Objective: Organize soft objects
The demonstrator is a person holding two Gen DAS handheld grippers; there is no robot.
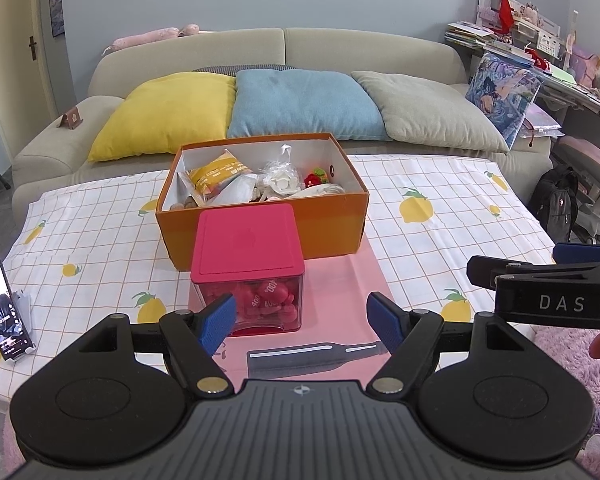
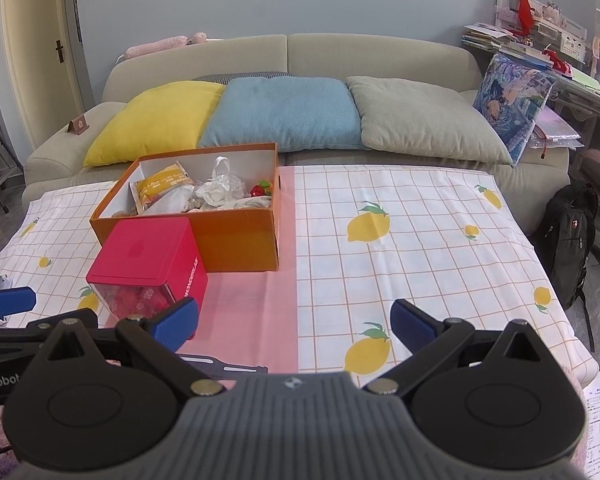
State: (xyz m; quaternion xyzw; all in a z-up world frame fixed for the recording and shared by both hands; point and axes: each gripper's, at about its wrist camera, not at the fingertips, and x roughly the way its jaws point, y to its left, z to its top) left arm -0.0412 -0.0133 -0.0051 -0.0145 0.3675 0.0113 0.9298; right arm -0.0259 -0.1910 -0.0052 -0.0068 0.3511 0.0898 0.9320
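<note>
While both tools are held spread wide and empty, the left tool [image 1: 302, 320] is aimed at the clear, red-lidded plastic cube [image 1: 249, 268]. Just behind the cube, soft items are seen piled in the open orange cardboard box [image 1: 324, 222] on the lemon-print cloth-covered surface [image 2: 420, 248]; the right tool [image 2: 294, 322] is held right of the cube.

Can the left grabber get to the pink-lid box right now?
Probably yes. The left gripper is open and empty, the pink-lidded clear box stands straight ahead of it, and nothing lies between them but bare tablecloth.
</note>
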